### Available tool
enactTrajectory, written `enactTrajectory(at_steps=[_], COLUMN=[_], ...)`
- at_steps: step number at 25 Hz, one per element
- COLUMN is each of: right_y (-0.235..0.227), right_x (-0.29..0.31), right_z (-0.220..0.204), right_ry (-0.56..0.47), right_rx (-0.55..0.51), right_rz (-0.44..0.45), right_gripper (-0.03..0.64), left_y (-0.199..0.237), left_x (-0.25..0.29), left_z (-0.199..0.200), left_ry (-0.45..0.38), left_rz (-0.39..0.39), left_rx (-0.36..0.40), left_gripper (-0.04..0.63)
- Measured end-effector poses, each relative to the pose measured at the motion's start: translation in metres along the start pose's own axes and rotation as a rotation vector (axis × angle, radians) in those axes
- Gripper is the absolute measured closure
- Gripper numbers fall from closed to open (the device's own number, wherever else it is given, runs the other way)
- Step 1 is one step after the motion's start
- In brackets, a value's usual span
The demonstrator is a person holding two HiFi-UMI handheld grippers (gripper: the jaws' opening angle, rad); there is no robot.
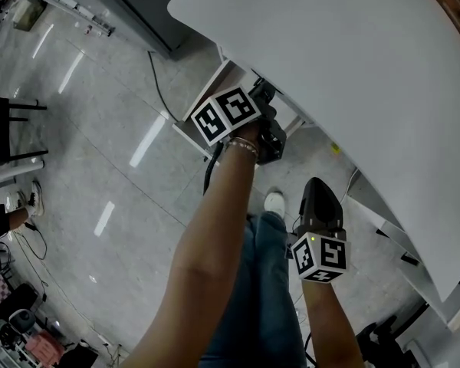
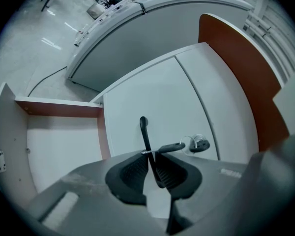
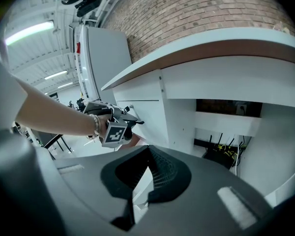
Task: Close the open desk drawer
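Fingers (image 2: 132,173) of the left gripper (image 2: 150,154) clench the handle (image 2: 143,129) of the drawer (image 2: 152,92), open at 12 o'clock in the head view. Push squarely inward, wrist level. Right gripper (image 3: 148,151), at 4 o'clock, is clenched empty; hold it clear.

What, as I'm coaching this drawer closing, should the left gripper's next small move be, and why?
Probably push the left gripper straight toward the desk: the handle sits between its jaws, and the drawer seems to stick out from under it.
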State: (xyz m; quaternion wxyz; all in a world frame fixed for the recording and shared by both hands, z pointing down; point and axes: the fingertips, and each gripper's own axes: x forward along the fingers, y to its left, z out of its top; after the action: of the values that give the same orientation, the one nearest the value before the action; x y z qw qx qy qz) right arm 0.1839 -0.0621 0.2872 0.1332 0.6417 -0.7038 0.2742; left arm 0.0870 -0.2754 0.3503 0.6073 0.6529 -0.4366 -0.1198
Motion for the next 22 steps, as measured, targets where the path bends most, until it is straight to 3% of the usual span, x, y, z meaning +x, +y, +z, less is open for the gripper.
enactTrajectory(at_steps=[17, 22], right_y=[0.015, 0.017], right_x=[-0.024, -0.028], right_z=[-0.006, -0.011], right_ry=[-0.037, -0.048], right_rx=[-0.002, 0.008], right_rz=[-0.004, -0.007], right_gripper=[0.620, 0.620], left_y=[0.007, 0.003], left_x=[-0.048, -0.080], left_z=[0.001, 0.005], left_ry=[0.013, -0.009], left_rz=[-0.035, -0.104], left_rx=[-0.046, -0.039], left_gripper=[0.541, 0.572])
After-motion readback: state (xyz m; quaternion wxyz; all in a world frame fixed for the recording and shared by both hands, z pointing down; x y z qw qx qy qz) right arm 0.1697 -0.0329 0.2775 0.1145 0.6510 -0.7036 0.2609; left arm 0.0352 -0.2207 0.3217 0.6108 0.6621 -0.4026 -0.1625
